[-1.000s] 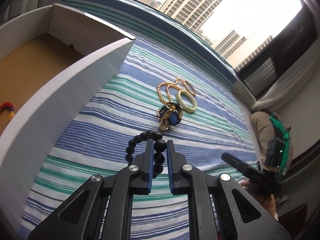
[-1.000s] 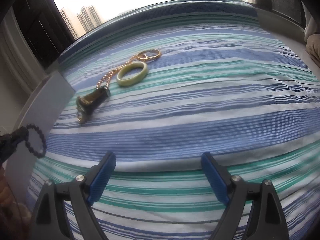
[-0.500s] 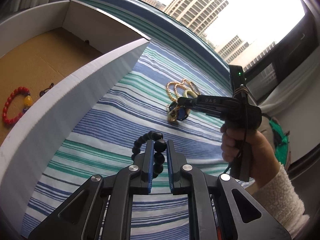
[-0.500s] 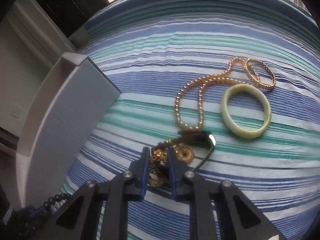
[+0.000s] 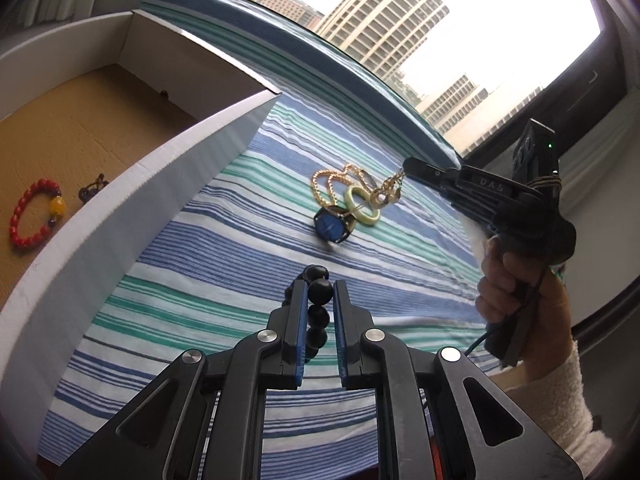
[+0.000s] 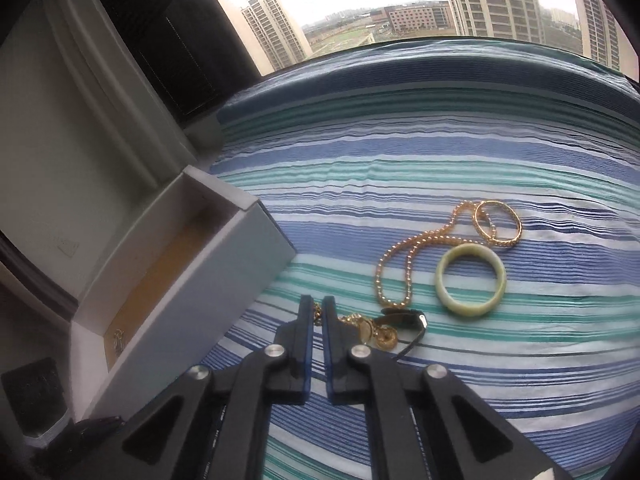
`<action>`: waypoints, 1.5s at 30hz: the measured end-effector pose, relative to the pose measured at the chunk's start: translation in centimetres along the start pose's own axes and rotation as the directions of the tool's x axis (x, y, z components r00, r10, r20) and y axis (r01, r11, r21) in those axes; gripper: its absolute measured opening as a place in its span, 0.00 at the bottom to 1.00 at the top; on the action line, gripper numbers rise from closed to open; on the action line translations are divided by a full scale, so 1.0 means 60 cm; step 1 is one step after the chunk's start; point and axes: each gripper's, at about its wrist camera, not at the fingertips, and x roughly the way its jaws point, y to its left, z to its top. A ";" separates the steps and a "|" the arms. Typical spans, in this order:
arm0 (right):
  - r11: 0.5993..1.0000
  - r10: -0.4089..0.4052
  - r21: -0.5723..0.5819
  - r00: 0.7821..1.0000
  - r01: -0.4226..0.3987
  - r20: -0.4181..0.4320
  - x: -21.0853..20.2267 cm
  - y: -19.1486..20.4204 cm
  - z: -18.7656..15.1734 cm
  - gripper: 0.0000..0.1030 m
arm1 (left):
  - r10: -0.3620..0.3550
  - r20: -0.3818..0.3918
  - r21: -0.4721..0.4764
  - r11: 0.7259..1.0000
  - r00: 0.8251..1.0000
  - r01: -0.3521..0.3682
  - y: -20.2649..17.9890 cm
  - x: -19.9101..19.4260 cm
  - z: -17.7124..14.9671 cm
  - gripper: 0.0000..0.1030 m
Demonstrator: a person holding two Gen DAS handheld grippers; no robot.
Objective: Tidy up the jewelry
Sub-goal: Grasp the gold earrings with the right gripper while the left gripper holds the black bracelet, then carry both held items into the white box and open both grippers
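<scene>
My left gripper (image 5: 320, 292) is shut on a black bead bracelet (image 5: 319, 312), held above the striped cloth near the white box (image 5: 160, 176). The jaws of my right gripper (image 6: 318, 312) are closing tight on a gold charm chain (image 6: 368, 328), pinched between the pads. Seen from the left wrist, the right gripper (image 5: 412, 166) holds that gold charm chain (image 5: 386, 194) dangling above the cloth. On the cloth lie a blue-faced watch (image 5: 332, 226), a pale green bangle (image 6: 470, 280), a gold bead necklace (image 6: 404, 268) and a gold bangle (image 6: 498, 224).
The box has a brown cardboard floor holding a red bead bracelet (image 5: 34, 216) and a small dark piece (image 5: 92, 190). A person's hand (image 5: 504, 292) in a white sleeve grips the right tool. Windows with tall buildings lie beyond the cloth's far edge.
The right gripper came in open, shut on the gold charm chain beside the watch, and lifted it off the cloth. The left gripper drifted slightly, still holding the black beads.
</scene>
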 end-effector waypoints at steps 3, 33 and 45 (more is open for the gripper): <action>0.999 0.020 -0.034 0.999 -0.018 0.050 -0.045 0.020 0.010 0.04 | -0.028 0.024 -0.005 1.000 0.999 0.028 -0.013 -0.038 0.007 0.10; 0.929 0.298 -0.280 0.938 -0.242 0.176 -0.160 0.291 0.138 0.04 | 0.073 0.266 -0.061 0.996 0.961 -0.059 0.072 -0.334 0.127 0.10; 0.914 0.294 -0.288 0.956 -0.287 -0.018 0.031 0.345 0.168 0.04 | 0.332 0.142 -0.194 0.933 0.933 -0.302 0.254 -0.225 0.168 0.10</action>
